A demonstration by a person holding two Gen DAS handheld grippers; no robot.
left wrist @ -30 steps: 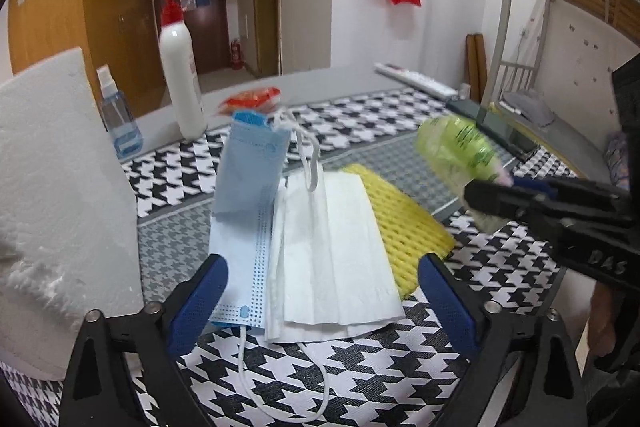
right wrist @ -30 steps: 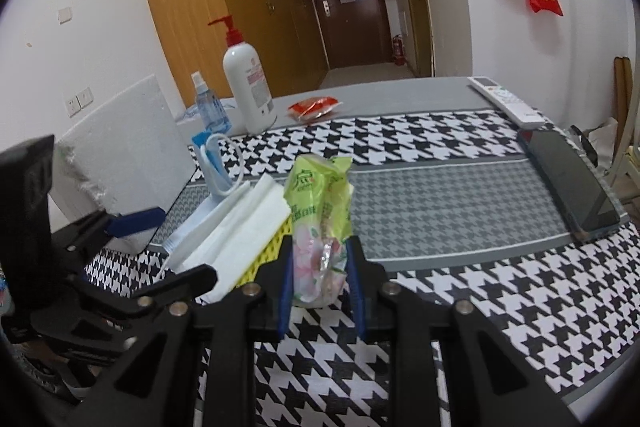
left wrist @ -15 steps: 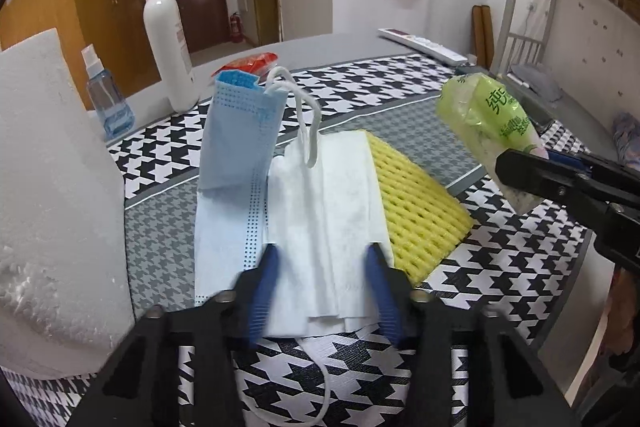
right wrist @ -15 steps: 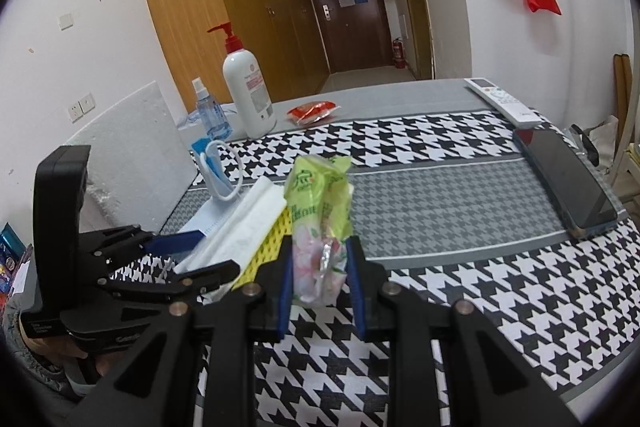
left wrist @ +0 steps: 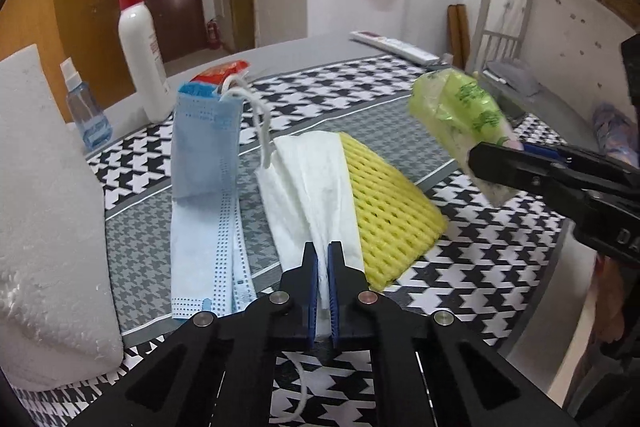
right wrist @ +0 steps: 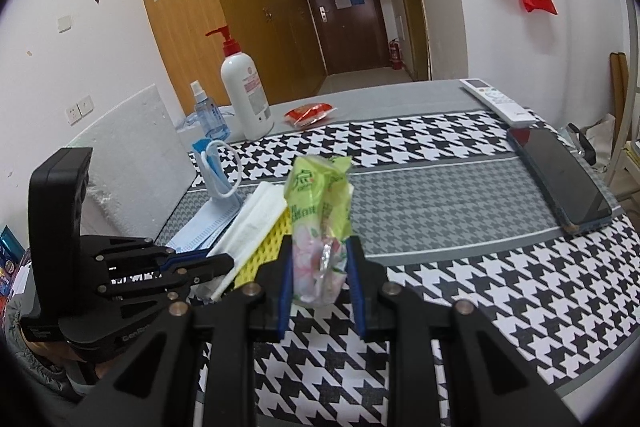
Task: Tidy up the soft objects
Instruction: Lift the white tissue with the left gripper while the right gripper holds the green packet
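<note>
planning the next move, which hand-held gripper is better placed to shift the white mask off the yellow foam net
Left. The left hand-held gripper is shut on the white mask's near edge, over the yellow foam net. The right hand-held gripper is occupied, shut on the green tissue pack.

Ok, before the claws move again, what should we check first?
1. Left claw shut on the white mask: ok, pinched at its near edge.
2. Only the white mask caught: cannot tell; the yellow foam net touches it on the right.
3. Blue mask free of the claw: ok, it lies to the left, apart from the fingers.
4. Right claw shut on the green tissue pack: ok, held upright above the table.
5. White ear loop clear of the blue mask: cannot tell; the loops lie close together.
6. Pump bottle out of the way: ok, it stands at the far edge.
</note>
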